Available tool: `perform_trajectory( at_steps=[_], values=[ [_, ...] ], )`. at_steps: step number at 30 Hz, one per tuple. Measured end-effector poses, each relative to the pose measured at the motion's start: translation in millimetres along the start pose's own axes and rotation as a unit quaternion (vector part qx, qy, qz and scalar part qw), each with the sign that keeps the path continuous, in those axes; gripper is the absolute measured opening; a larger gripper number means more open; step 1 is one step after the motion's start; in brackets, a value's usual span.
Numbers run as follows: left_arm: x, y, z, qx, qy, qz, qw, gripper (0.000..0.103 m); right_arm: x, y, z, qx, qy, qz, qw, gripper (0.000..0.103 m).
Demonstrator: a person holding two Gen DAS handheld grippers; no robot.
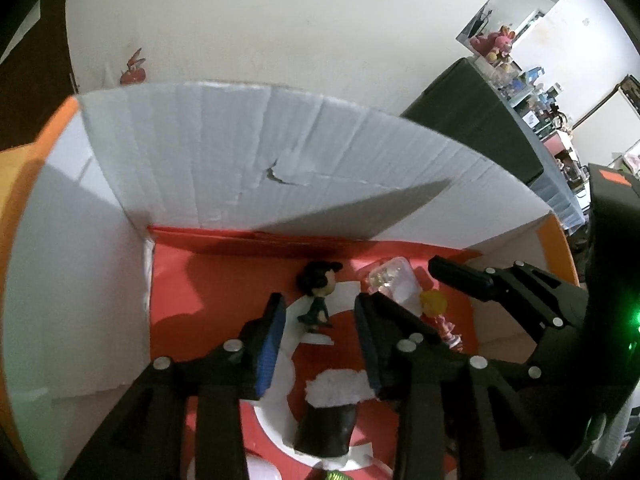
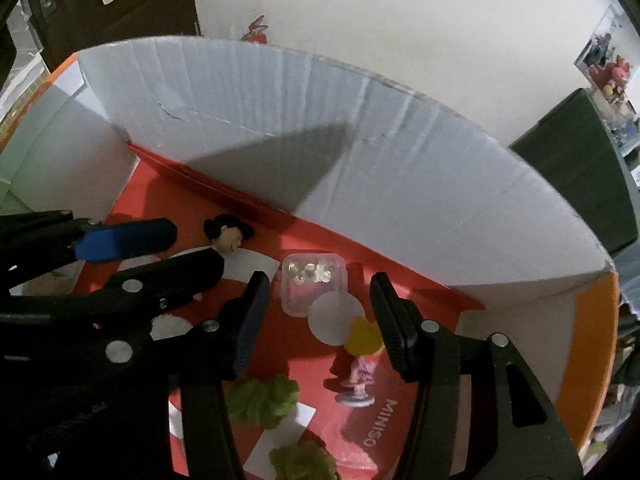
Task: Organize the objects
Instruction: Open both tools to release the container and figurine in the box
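An open cardboard box with white walls holds the toys on a red sheet. A dark-haired figurine in green stands just past the tips of my left gripper. That gripper is open and its blue pads are clear of the figurine. In the right wrist view the figurine's head shows beyond the left gripper. A yellow-haired figurine in pink stands on its base between the fingers of my right gripper, close to the right finger. The right gripper is open.
A clear plastic case with small shiny pieces lies near the box's back wall, a white disc beside it. A black roll with a white top and two green fuzzy lumps lie nearer the front.
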State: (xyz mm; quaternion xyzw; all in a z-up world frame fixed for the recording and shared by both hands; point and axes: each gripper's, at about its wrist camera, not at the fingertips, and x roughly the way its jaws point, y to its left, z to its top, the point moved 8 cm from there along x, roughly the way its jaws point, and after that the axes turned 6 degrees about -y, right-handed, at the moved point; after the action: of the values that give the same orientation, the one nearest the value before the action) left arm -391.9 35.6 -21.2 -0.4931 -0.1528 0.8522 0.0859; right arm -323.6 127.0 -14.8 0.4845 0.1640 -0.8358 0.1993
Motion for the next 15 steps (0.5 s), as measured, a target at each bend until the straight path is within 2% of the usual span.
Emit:
perform_trajectory(
  at_steps=[15],
  values=[
    [-53,-5,-2,0.015,-0.030,-0.001,0.9994,0.037,-54,5,-12,0.013,-0.026,-0.011,1.000,0.051]
  ],
)
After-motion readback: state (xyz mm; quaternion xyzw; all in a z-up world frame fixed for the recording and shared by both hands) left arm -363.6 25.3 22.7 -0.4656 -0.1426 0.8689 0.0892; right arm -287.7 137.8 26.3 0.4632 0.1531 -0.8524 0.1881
